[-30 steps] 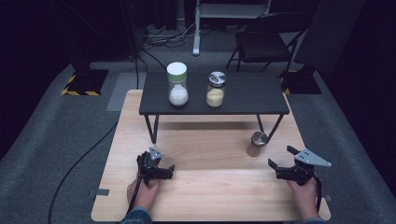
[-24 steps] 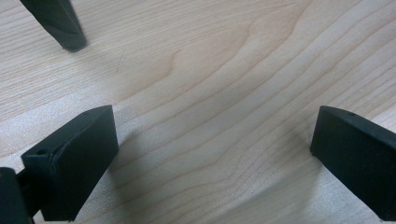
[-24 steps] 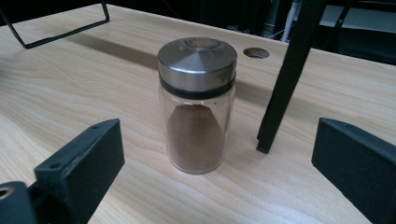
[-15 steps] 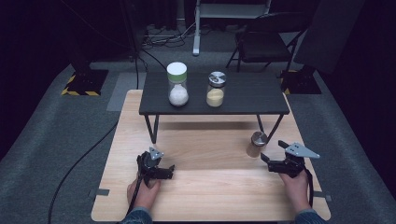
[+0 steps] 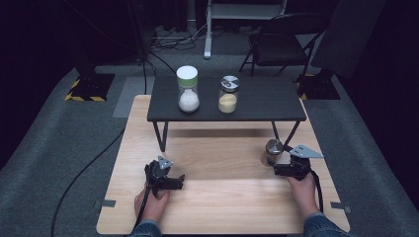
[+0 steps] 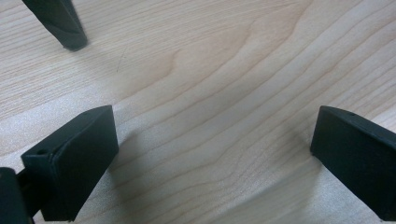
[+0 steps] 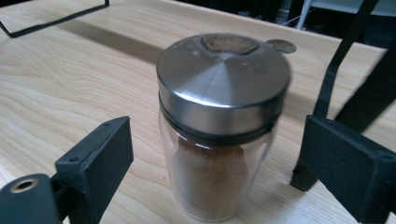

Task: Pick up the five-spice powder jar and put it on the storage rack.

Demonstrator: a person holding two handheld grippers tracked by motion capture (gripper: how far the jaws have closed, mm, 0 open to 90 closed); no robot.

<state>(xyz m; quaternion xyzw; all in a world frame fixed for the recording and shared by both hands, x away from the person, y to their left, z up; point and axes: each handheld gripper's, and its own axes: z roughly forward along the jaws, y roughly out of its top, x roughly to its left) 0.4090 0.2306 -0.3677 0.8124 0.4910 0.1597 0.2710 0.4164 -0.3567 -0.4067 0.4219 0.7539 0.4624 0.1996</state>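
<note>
A light wooden table (image 5: 222, 207) carries a low black shelf (image 5: 257, 101) holding two jars. Near the shelf's right legs, a steel-lidded jar of brown spice (image 7: 219, 130) stands upright between the spread jaws of the right gripper (image 7: 219, 182), ungrasped. The left gripper (image 6: 210, 163), jaws likewise apart, hovers over bare wood.

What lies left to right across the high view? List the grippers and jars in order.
Left gripper → white-powder jar with green lid → yellow-powder jar with metal lid → brown spice jar → right gripper.
</note>
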